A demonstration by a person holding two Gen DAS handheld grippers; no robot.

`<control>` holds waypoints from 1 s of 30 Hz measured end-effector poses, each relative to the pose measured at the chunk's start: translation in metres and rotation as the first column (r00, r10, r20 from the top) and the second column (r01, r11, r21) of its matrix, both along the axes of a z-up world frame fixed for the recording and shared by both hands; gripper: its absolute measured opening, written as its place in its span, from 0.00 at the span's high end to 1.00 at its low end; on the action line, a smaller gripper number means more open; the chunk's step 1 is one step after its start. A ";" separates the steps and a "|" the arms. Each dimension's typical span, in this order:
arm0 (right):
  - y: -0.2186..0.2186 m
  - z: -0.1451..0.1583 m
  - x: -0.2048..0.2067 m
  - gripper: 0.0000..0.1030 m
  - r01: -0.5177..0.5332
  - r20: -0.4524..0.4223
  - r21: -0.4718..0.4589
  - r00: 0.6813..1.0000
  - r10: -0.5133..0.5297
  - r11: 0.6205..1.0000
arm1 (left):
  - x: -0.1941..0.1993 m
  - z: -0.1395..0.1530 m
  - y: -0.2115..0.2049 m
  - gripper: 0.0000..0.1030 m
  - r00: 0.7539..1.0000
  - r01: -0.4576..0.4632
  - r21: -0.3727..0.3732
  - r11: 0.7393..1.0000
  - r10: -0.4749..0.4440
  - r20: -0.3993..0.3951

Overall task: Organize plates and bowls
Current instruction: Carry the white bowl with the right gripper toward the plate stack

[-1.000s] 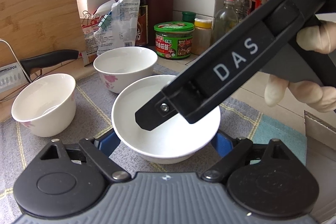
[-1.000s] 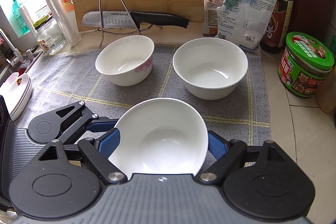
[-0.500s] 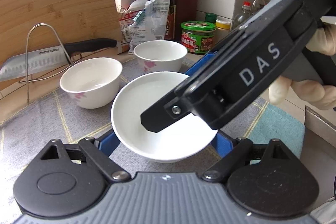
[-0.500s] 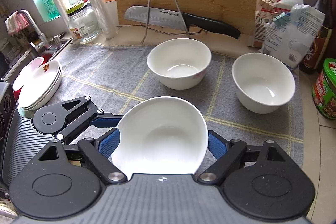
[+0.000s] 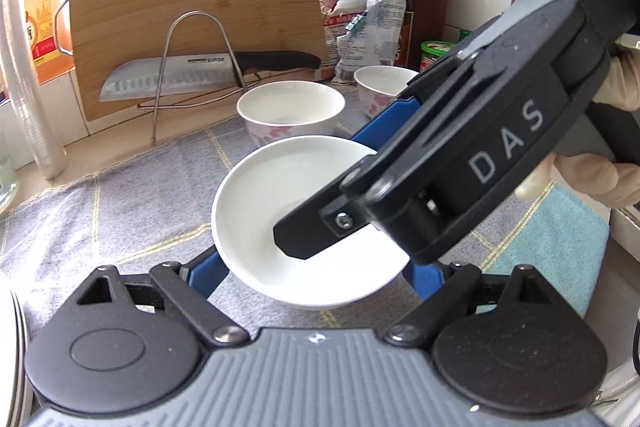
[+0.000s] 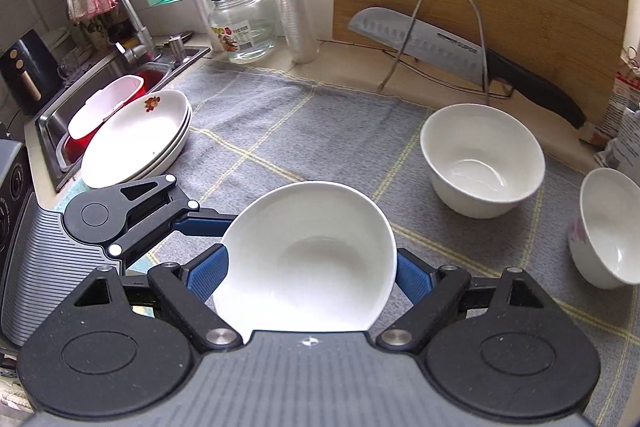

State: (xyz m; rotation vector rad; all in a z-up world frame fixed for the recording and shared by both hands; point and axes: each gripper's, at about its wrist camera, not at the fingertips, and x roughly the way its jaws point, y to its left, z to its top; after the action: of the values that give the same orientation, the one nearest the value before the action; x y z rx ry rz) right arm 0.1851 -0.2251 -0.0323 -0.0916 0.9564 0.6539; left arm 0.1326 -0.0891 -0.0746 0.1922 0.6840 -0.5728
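The tabletop [image 6: 280, 99] carries a grey checked cloth [image 6: 320, 131] with a wooden cutting board [image 5: 192, 15] leaning at the back; against the earlier pictures, both views have swung toward the sink [image 6: 100, 83], so the board and the knife [image 5: 208, 75] on its wire stand now sit mid-frame in the left view. A stack of plates [image 6: 136, 135], at the far left edge a second ago, now lies in plain sight beside the sink. Two white bowls [image 6: 480, 167] rest on the cloth and have drifted to the right of the right view, the second one [image 6: 608, 231] partly cut off at the edge. The shallow white bowl [image 6: 316, 259] is held above the cloth, as before, by both grippers together: the left gripper [image 5: 316, 271] has its blue pads pressed on opposite sides of the bowl, and the right gripper [image 6: 312, 275] is clamped across it the same way, its dark body crossing over the bowl in the left view. A gloved hand [image 5: 592, 171] grasps the right gripper's handle.
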 end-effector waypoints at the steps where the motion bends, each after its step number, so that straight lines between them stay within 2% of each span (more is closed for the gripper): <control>1: 0.005 0.000 0.000 0.11 -0.010 0.001 0.001 1.000 0.010 1.000 | 0.000 0.000 0.004 0.11 1.000 -0.008 0.001 1.000 0.008 0.000; 14: 0.056 -0.004 0.010 0.11 -0.080 -0.007 -0.008 0.997 0.080 0.997 | 0.003 -0.006 0.048 0.11 0.997 -0.074 0.001 0.997 0.074 -0.012; 30: 0.076 -0.019 0.018 0.11 -0.077 -0.048 -0.030 0.996 0.076 0.997 | 0.008 -0.017 0.063 0.11 0.996 -0.063 -0.019 0.998 0.062 -0.067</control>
State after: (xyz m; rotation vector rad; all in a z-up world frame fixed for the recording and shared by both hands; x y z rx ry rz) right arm 0.2027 -0.1494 -0.0516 -0.1421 1.0126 0.7143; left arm 0.1406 -0.0266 -0.0914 0.1321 0.7461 -0.5280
